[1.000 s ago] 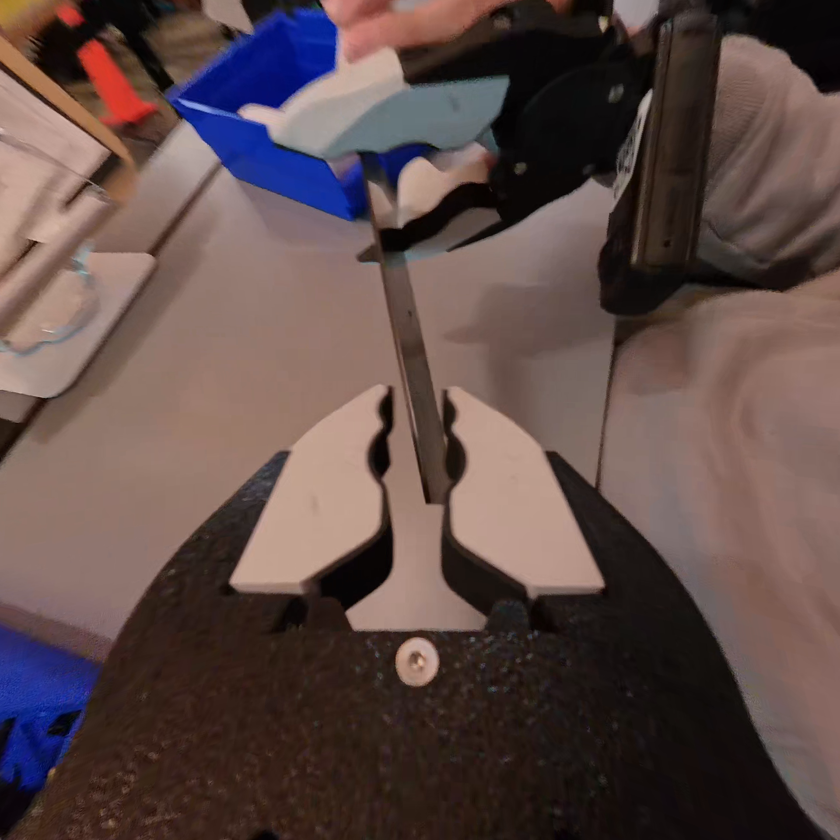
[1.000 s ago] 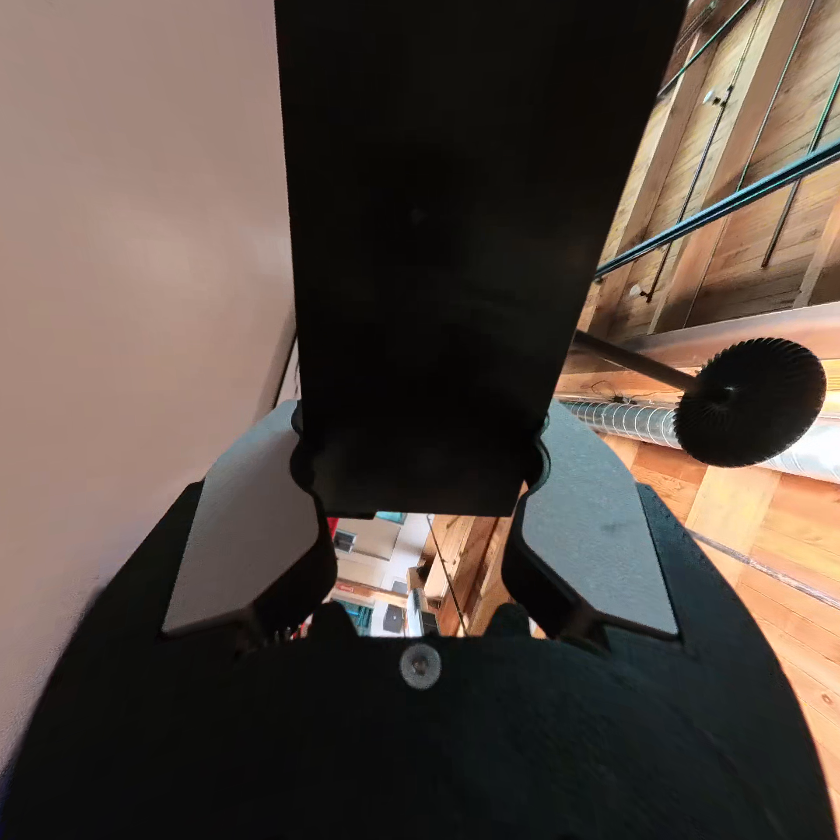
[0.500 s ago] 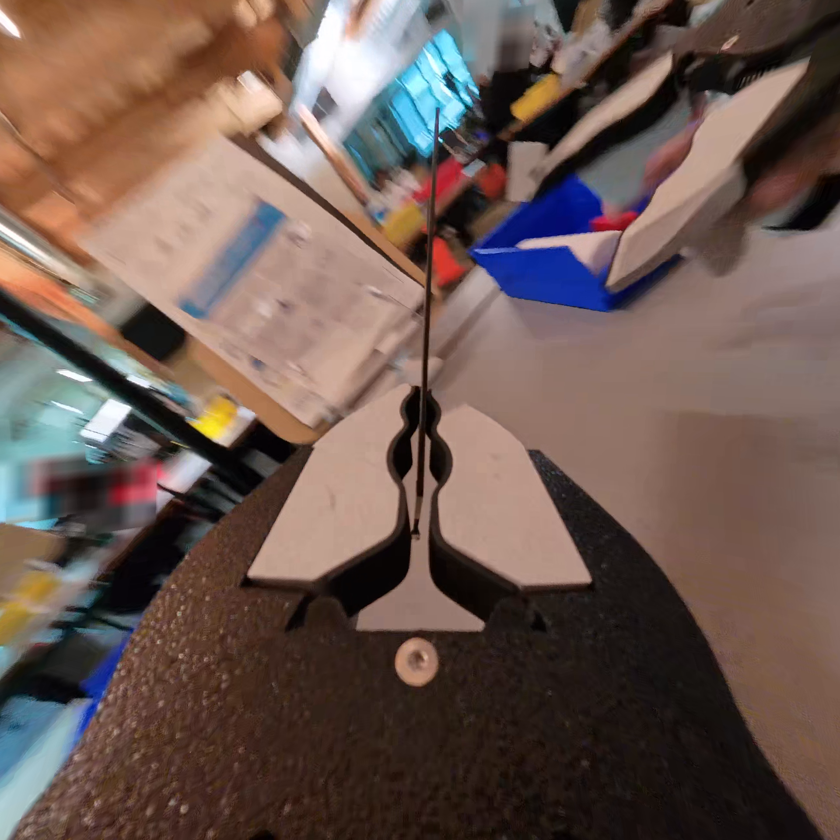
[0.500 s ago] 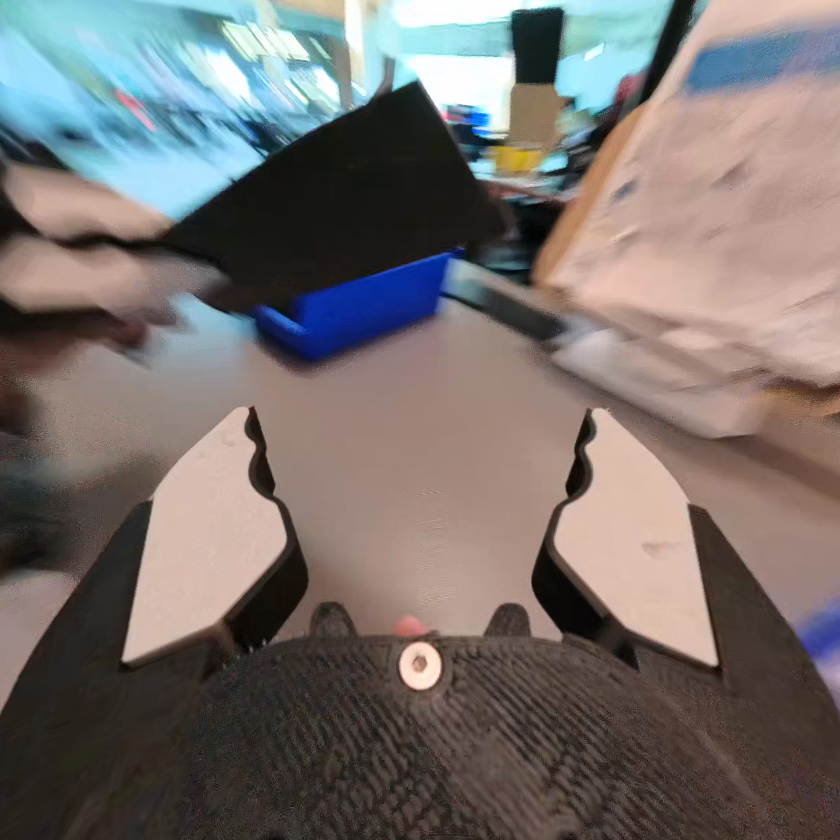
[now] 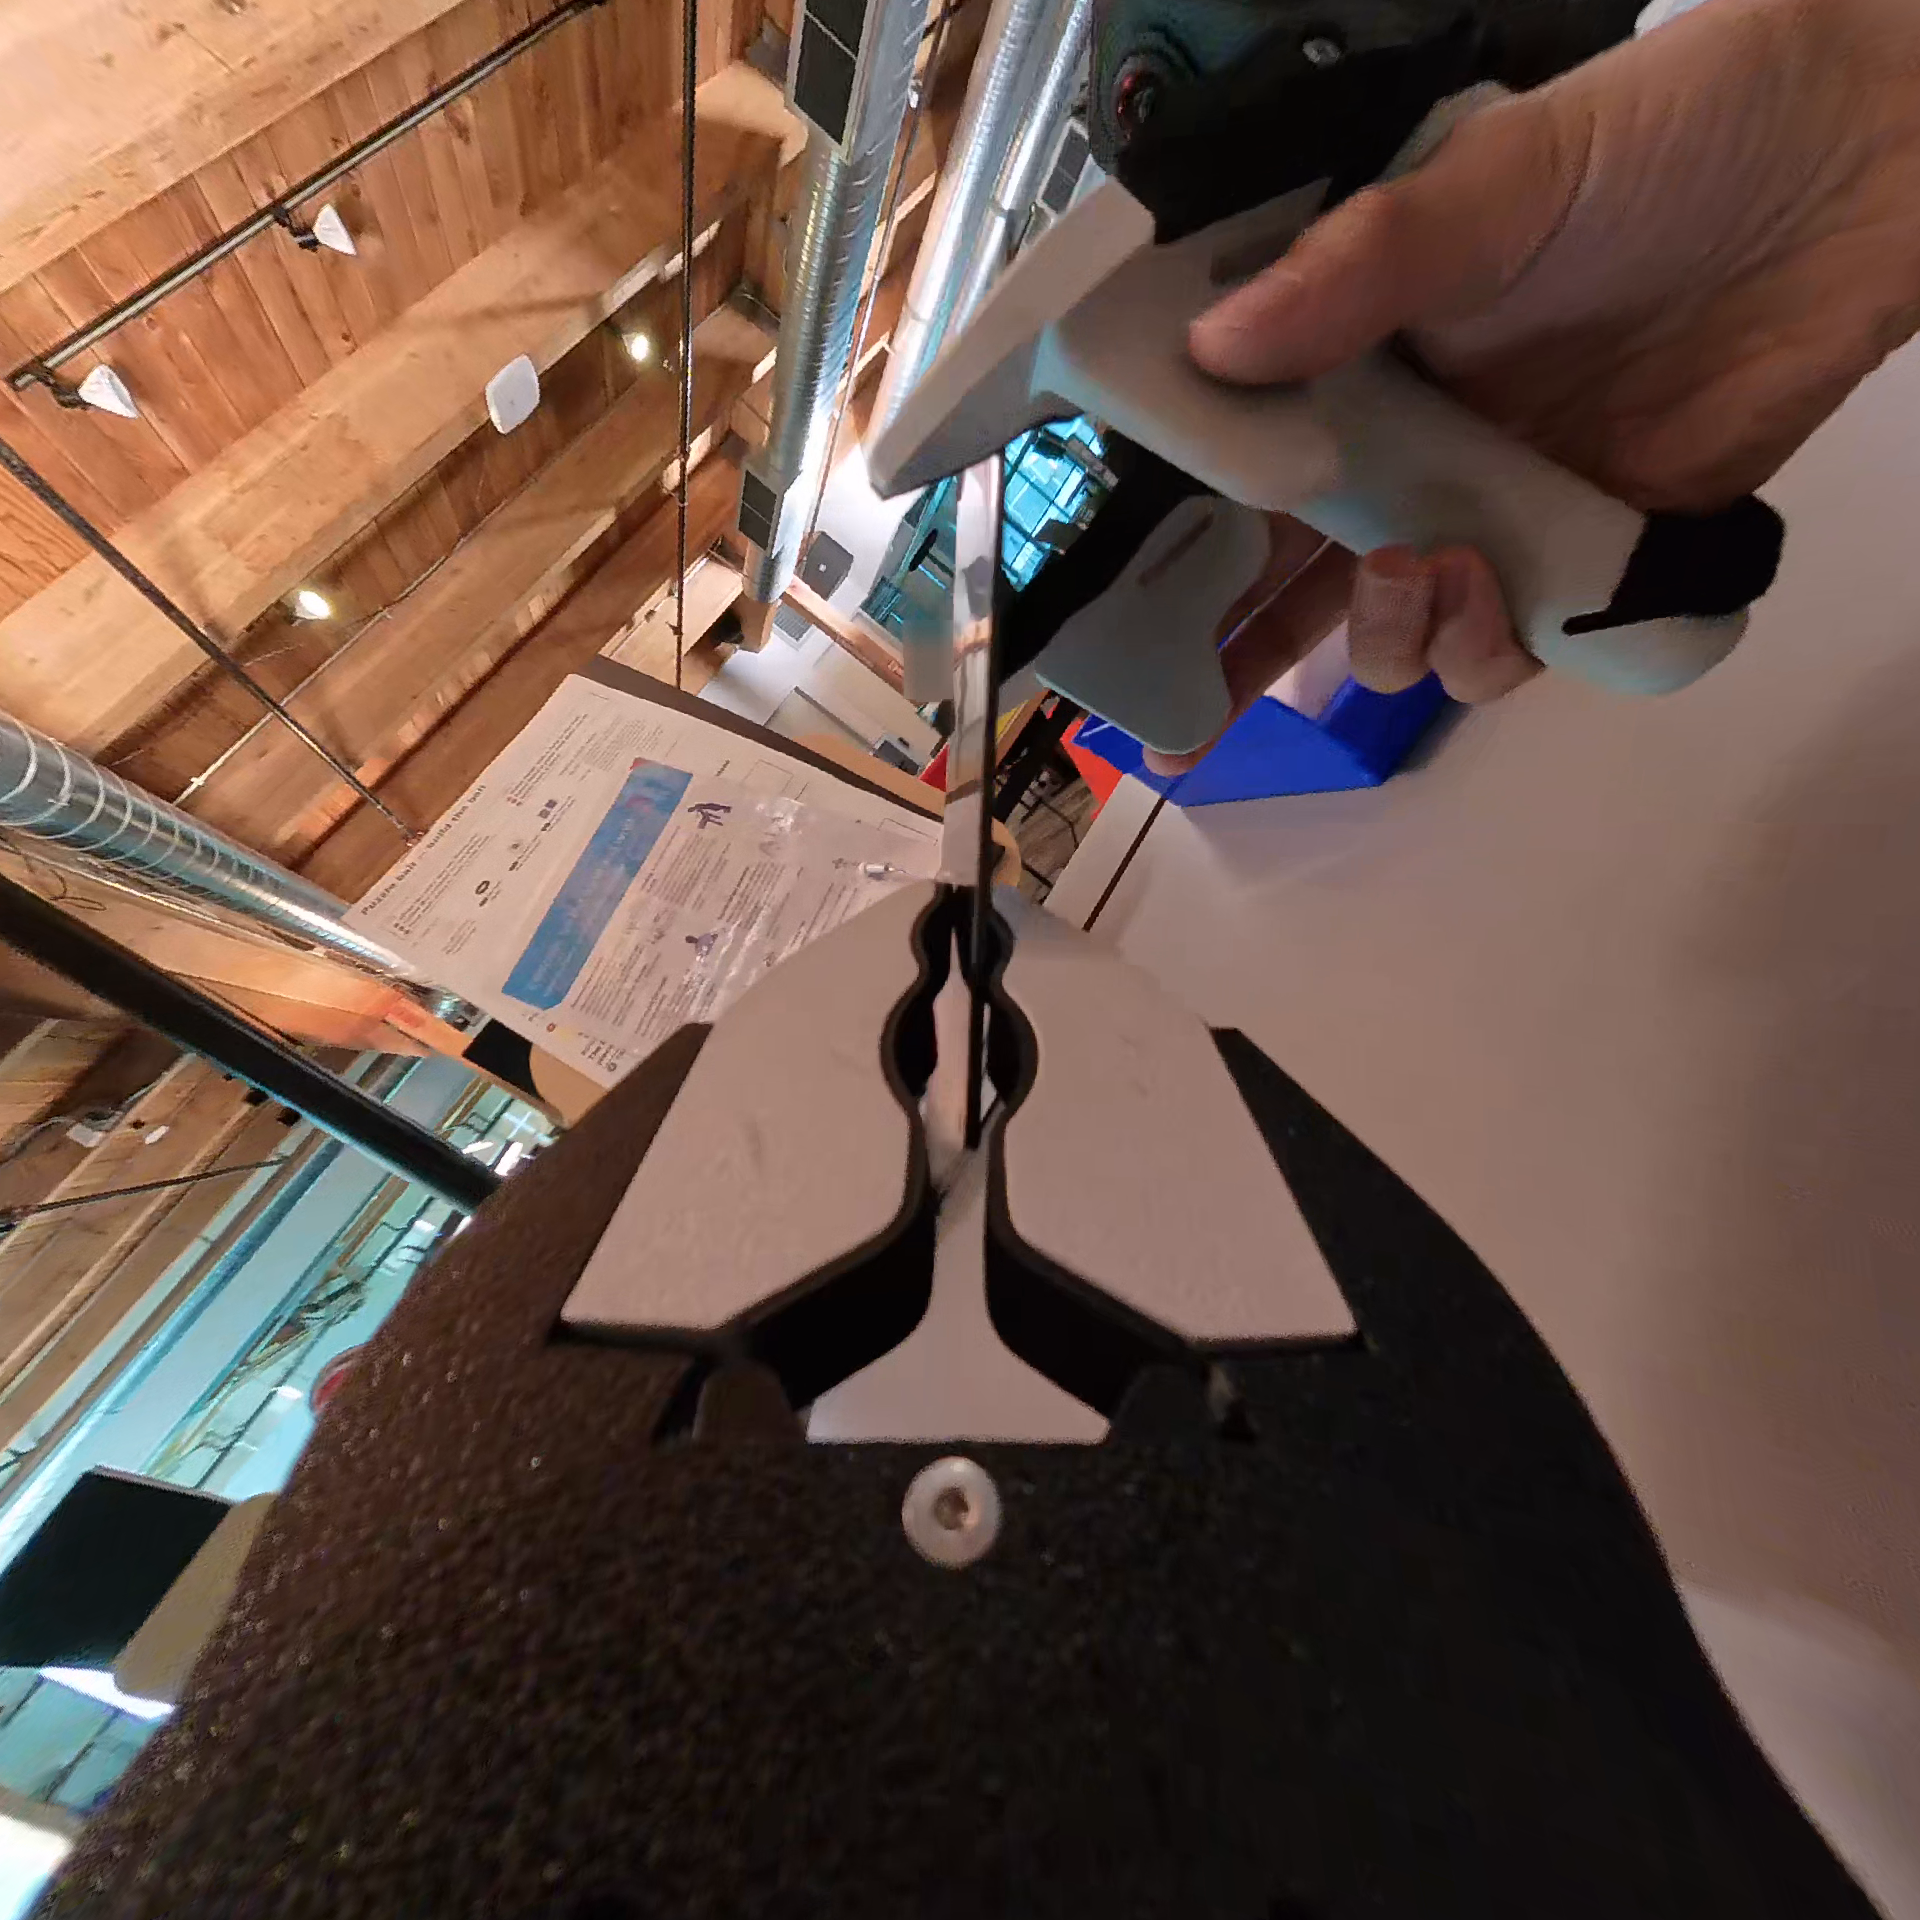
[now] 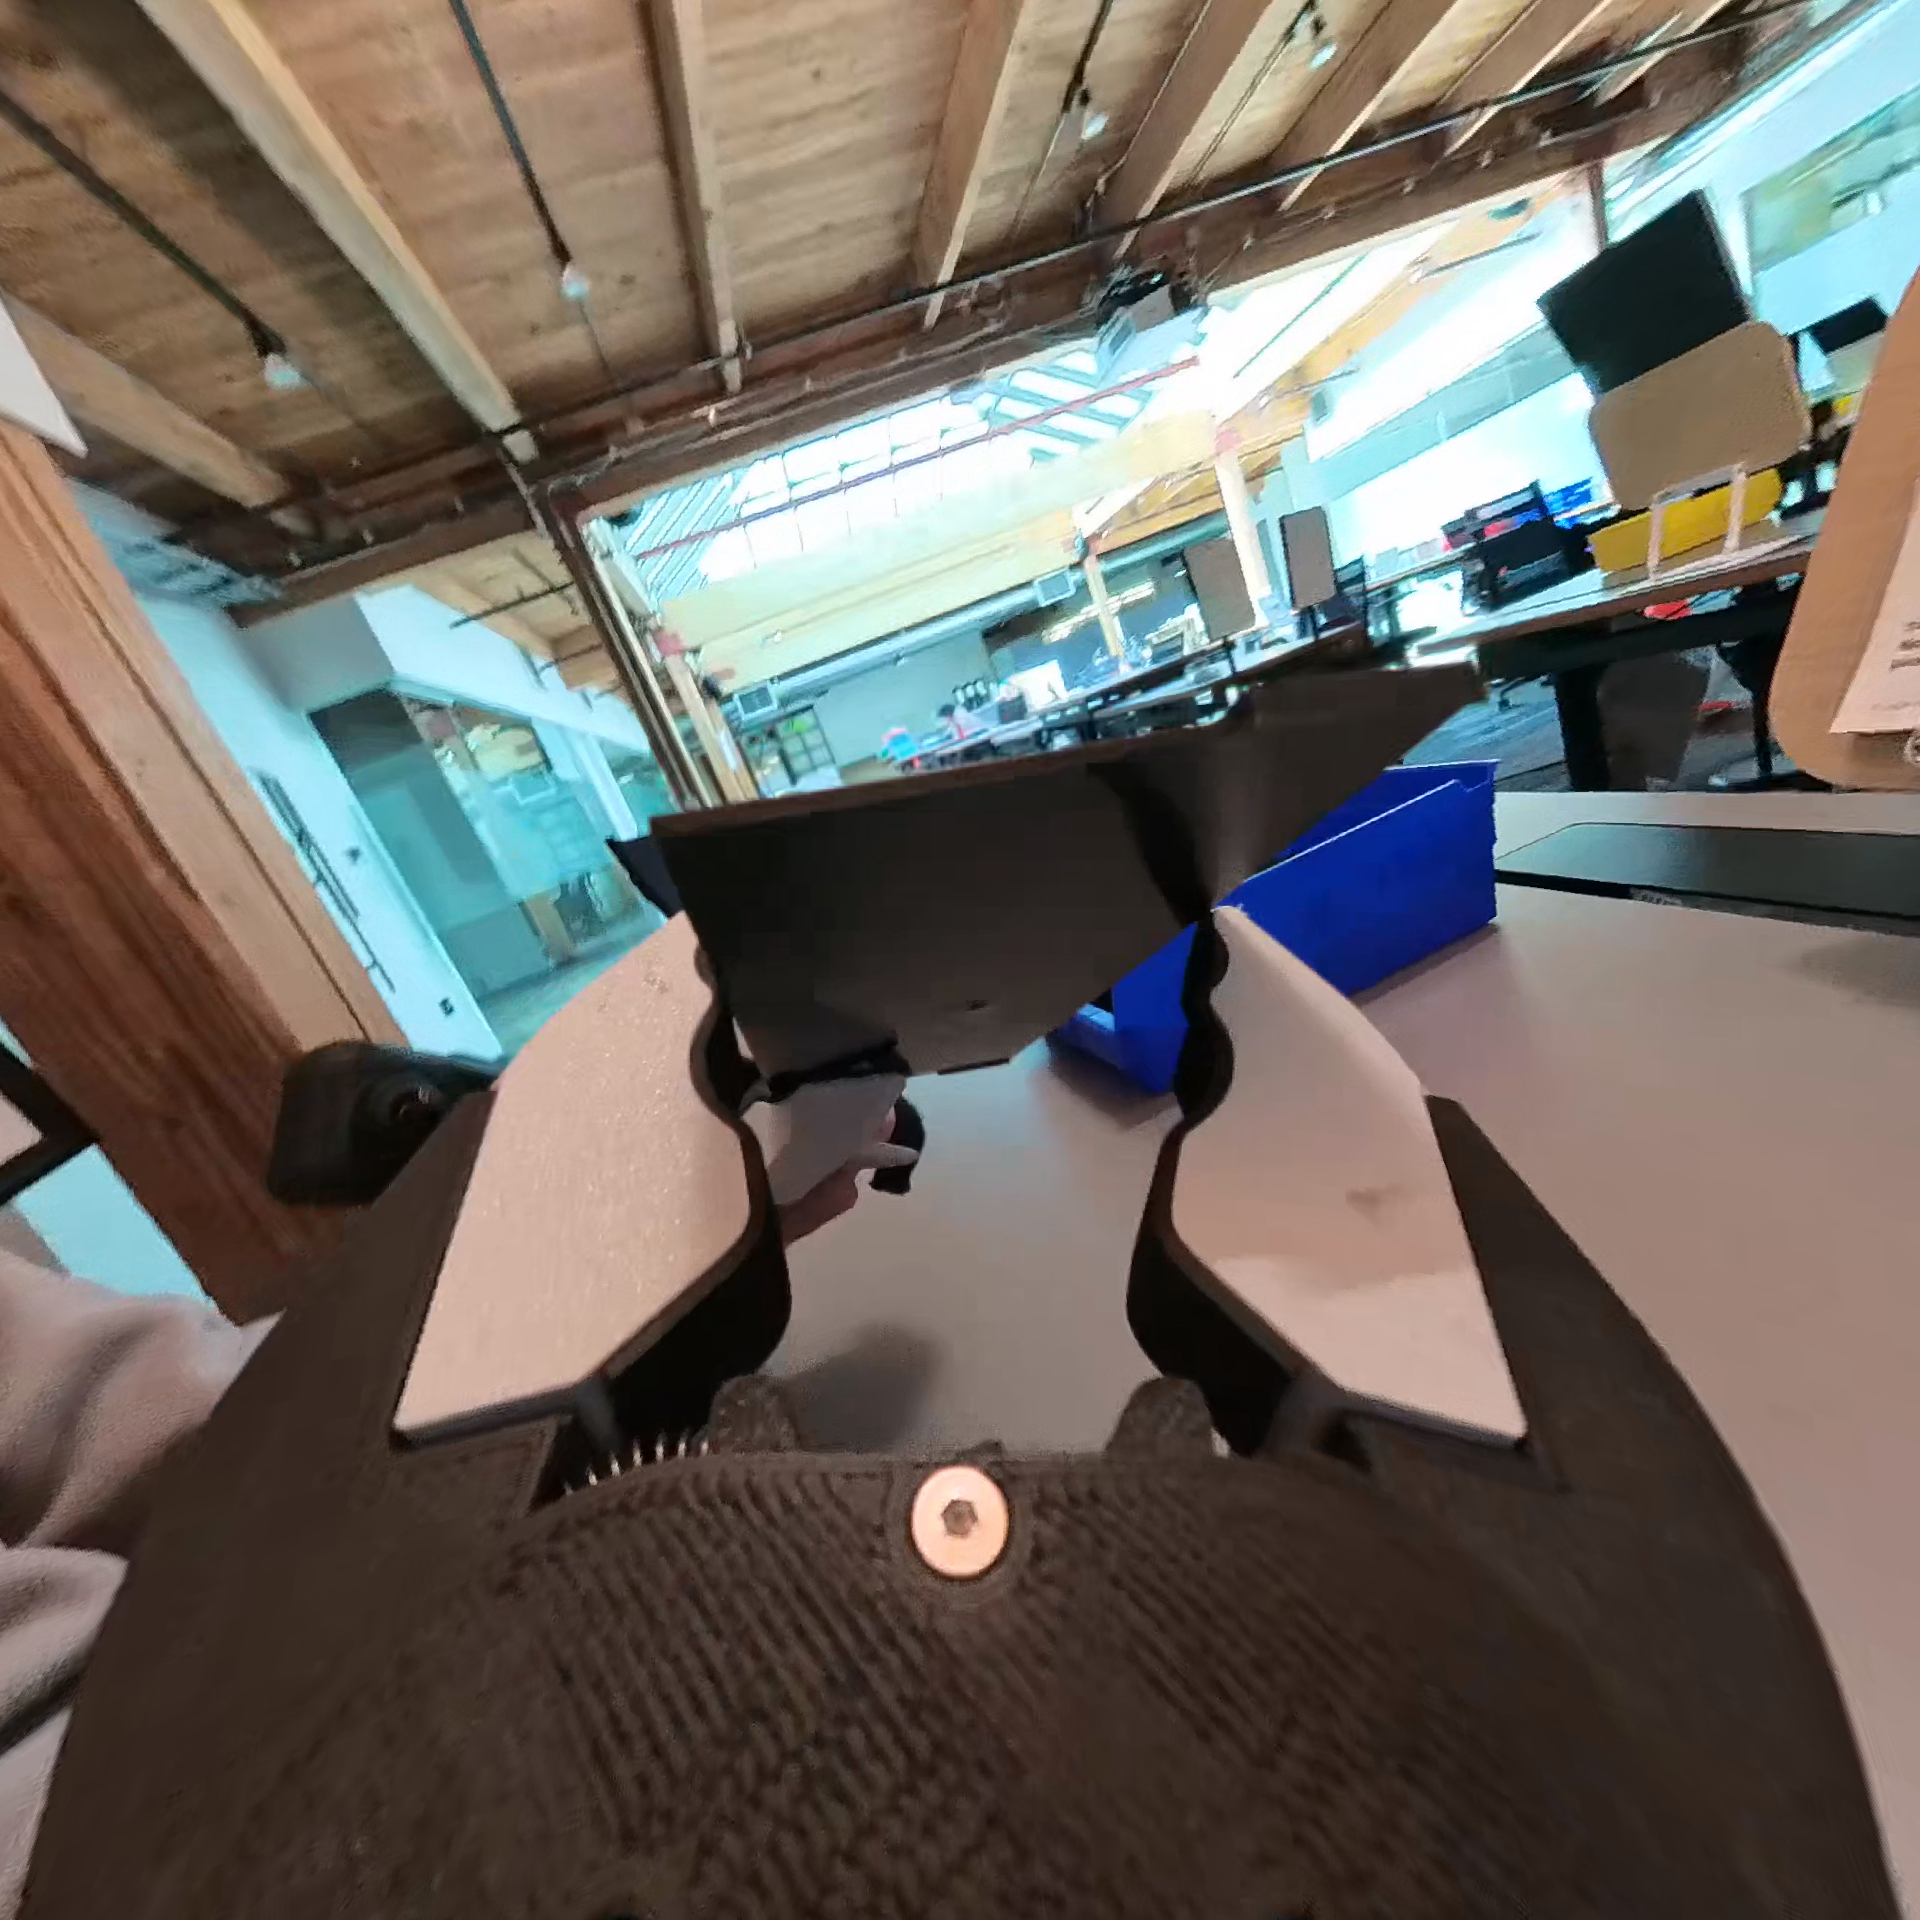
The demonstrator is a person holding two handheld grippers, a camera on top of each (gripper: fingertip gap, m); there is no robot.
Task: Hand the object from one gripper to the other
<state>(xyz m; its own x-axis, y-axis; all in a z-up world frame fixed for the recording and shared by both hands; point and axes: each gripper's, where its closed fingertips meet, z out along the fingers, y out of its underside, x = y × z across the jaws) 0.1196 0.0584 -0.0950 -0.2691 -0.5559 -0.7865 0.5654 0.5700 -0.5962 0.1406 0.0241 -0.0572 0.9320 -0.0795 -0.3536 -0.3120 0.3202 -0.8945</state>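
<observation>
Black plate (image 6: pixel 935 935), blue bin (image 6: pixel 1351 914), grey table (image 6: pixel 1662 1091).

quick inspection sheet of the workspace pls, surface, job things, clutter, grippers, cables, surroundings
surface: grey table, bare where visible.
job's things: thin black flat plate, seen edge-on in the left wrist view, clamped at one end by the left gripper.
clutter: blue bin behind the plate; printed sheet in a clear sleeve on a board at the table edge.
grippers: left shut on the plate; right gripper open, its fingers either side of the plate's near end, contact unclear; a hand holds the right gripper's handle.
cables: nothing seen on the table.
surroundings: wooden ceiling, silver ducts, desks behind.
</observation>
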